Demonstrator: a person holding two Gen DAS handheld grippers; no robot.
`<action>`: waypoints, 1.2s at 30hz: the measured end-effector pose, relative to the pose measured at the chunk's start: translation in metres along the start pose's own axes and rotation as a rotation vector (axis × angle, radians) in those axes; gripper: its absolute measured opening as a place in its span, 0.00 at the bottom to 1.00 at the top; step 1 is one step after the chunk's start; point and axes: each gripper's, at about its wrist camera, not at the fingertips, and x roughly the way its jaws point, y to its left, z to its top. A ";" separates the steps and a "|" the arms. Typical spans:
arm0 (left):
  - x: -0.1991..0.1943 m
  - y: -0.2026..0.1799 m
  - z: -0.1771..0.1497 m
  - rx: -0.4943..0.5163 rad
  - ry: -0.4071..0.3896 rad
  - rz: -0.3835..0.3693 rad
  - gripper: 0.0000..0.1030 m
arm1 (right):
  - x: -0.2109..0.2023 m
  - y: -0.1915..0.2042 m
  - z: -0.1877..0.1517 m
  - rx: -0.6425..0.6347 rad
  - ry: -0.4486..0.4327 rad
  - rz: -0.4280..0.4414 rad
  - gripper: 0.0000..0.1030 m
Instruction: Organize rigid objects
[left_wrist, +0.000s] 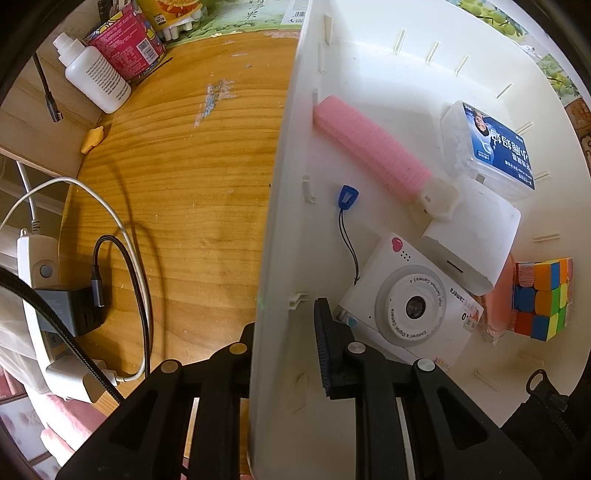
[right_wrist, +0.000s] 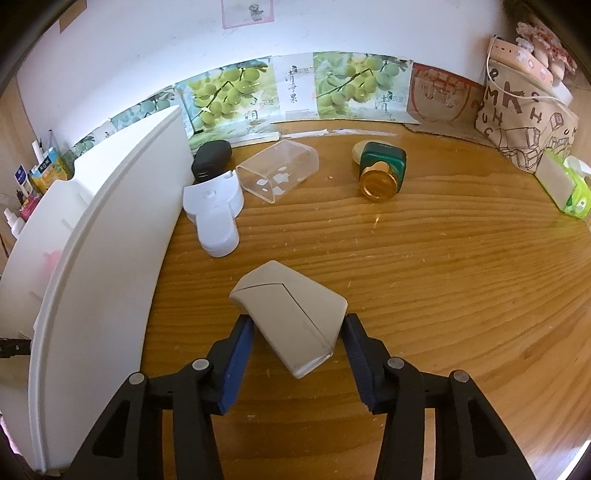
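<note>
My left tongs (left_wrist: 284, 354) are clamped narrow on the wall of the white bin (left_wrist: 273, 221), 1 finger outside and 1 inside, pointing straight down.

Left view only, inside the bin:
- white toy camera (left_wrist: 410, 302), lens ring reads "Children's Digital Camera", side print "Camera", pink heart in 1 corner, blue strap tag (left_wrist: 348, 193) beside it
- pink ribbed tube (left_wrist: 369, 147) with a white cap
- clear box with a blue label (left_wrist: 491, 147), Chinese print too warped to read
- white block (left_wrist: 472, 240) resting partly on the camera
- colour puzzle cube (left_wrist: 543, 299) at the far edge

Outside the bin in that view: white bottle (left_wrist: 94, 79), pink can (left_wrist: 125, 40), both with print too small to read, plus a power strip (left_wrist: 40, 295) and cables at the worktop (left_wrist: 184, 184) edge.

Right view only: my right tongs (right_wrist: 297, 339) sit either side of a beige wedge-shaped case (right_wrist: 291, 317) lying on the worktop, set mid-width. The left pad touches it; I cannot tell whether the right pad does. No writing legible on the case.

Further back: white dispenser (right_wrist: 214, 210) and black charger (right_wrist: 210, 158) against the bin's outer wall, clear plastic box (right_wrist: 277, 170) on its side, green jar with a gold lid (right_wrist: 380, 173) tipped over. Grape-print cartons (right_wrist: 236, 96) along the wall carry Chinese characters. A printed pouch (right_wrist: 524, 122) shows the letters M, K, H. A green tissue pack (right_wrist: 561, 184) sits at the right edge.
</note>
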 end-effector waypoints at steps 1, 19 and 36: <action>0.000 0.000 0.000 -0.001 0.000 0.000 0.19 | -0.001 0.001 -0.001 -0.002 0.002 0.006 0.48; -0.001 0.000 -0.001 0.008 -0.003 -0.005 0.19 | -0.041 0.021 0.006 -0.028 -0.106 0.107 0.12; -0.002 -0.001 -0.001 0.012 -0.003 -0.005 0.19 | -0.030 0.013 0.001 0.025 -0.051 0.112 0.54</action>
